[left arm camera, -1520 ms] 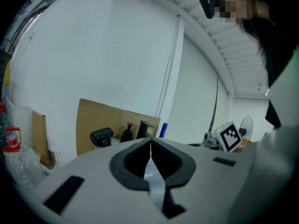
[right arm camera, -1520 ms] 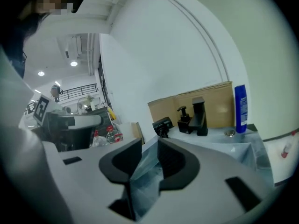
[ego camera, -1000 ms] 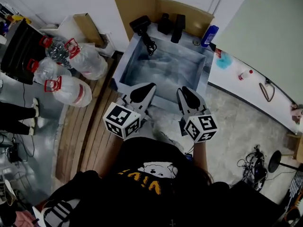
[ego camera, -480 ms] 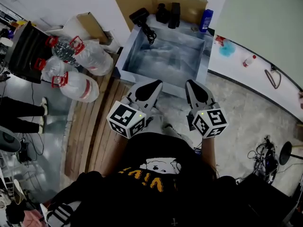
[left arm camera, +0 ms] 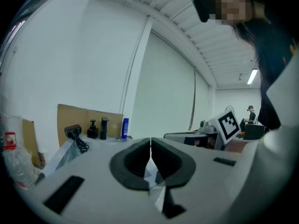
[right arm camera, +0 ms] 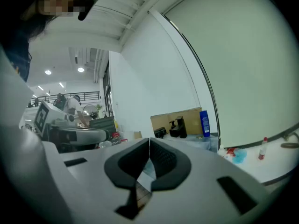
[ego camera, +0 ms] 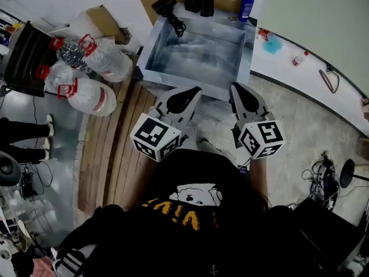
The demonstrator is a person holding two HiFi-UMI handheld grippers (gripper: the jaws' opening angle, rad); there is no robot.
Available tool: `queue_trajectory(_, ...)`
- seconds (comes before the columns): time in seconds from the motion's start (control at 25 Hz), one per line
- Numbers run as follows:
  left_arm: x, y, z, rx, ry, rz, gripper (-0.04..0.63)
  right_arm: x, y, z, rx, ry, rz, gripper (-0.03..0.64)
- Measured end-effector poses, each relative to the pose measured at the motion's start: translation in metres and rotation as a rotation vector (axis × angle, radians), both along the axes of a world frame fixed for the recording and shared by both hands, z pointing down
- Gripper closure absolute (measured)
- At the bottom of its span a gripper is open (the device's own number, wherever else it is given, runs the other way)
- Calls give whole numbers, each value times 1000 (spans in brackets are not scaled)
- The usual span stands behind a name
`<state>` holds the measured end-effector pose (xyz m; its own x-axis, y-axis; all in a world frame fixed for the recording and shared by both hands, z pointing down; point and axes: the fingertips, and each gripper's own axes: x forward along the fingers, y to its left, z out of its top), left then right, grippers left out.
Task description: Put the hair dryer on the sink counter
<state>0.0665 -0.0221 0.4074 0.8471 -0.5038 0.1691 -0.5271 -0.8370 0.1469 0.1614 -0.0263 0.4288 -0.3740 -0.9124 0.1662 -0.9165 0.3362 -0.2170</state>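
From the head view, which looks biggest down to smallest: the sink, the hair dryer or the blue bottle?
1. sink, by far the largest.
2. hair dryer.
3. blue bottle.
The last two look nearly alike in size, and both stand at the far edge, so their order is unsure.

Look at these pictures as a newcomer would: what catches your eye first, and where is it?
The left gripper and right gripper, each carrying a black-and-white marker cube, sit side by side in the middle of the head view, both shut and empty. Just ahead of them stands the grey sink, with a black hair dryer on its far left corner. Large clear water bottles with red caps lie at the left.
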Motion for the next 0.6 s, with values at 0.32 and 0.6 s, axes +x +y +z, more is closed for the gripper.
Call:
queue_trajectory(0.32, -5, 10, 1, -8, 22, 14, 584, 6, 8, -7, 6, 58, 25, 611)
queue_trajectory(0.6, -6, 16, 10, -28, 9, 27, 584, 36, 18, -4, -8, 98, 99, 611)
